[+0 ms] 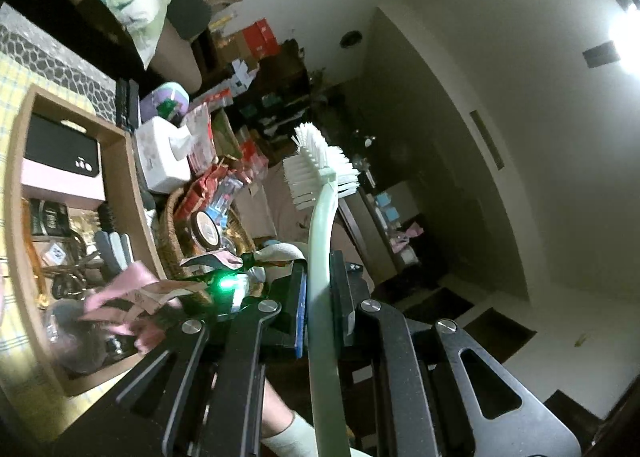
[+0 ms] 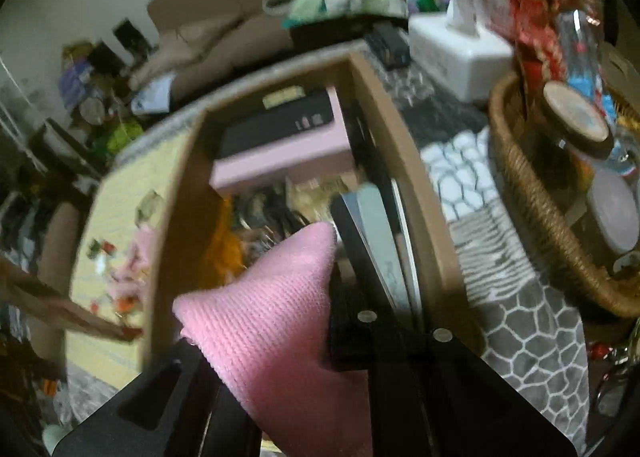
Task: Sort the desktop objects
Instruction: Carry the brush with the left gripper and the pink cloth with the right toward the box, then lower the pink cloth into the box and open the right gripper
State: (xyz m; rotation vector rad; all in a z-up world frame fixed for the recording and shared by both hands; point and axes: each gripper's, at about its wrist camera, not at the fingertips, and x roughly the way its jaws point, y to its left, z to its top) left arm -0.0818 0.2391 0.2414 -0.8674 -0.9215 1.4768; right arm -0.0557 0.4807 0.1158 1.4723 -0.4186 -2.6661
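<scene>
My left gripper is shut on the pale green handle of a dish brush. The brush's white bristle head points away, level, over the room beyond the table. In the right wrist view a pink knitted cloth bulges between the fingers of my right gripper, which points down over an open cardboard box. The cloth presses against the right finger and hides the left one. The same pink cloth shows in the left wrist view, hanging over the near end of the box.
The box holds a pink case with a black slab on it, nail files and several small items. A wicker basket of snacks and jars and a white tissue box stand beside it on a patterned mat.
</scene>
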